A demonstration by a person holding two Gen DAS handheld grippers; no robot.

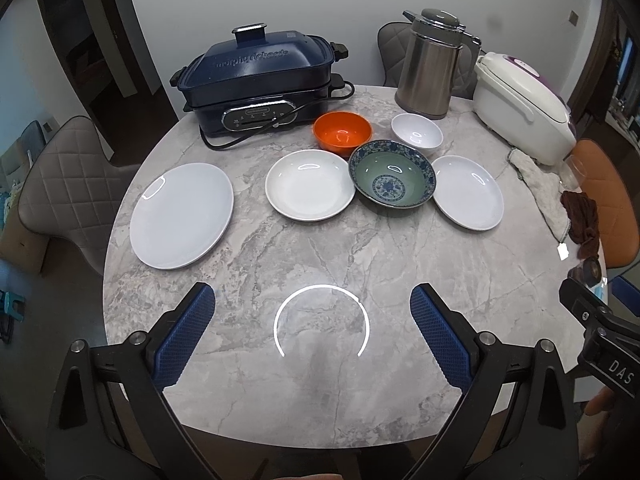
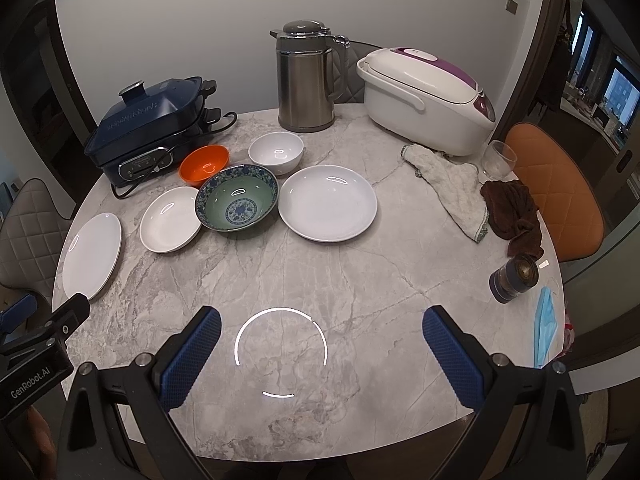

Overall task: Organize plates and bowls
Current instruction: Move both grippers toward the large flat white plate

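Note:
On the round marble table (image 1: pixel 320 256) lie a large flat white plate (image 1: pixel 182 215) (image 2: pixel 93 251) at the left, a small deep white plate (image 1: pixel 310 185) (image 2: pixel 171 219), a blue-patterned green bowl (image 1: pixel 392 173) (image 2: pixel 236 197), and another white plate (image 1: pixel 468 192) (image 2: pixel 328 202) at the right. Behind them sit an orange bowl (image 1: pixel 342 128) (image 2: pixel 204 162) and a small white bowl (image 1: pixel 417 131) (image 2: pixel 276 152). My left gripper (image 1: pixel 312 300) is open above the near table edge, nothing between its fingers. My right gripper (image 2: pixel 322 322) is likewise open and empty, well short of the dishes.
A dark blue electric cooker (image 1: pixel 260 80) with its cord, a steel kettle (image 2: pixel 308 80) and a white rice cooker (image 2: pixel 424 100) line the back. Rags (image 2: pixel 456 188), a glass (image 2: pixel 498 158), a small jar (image 2: pixel 514 278) and a blue mask (image 2: pixel 546 326) lie at the right. Chairs surround the table.

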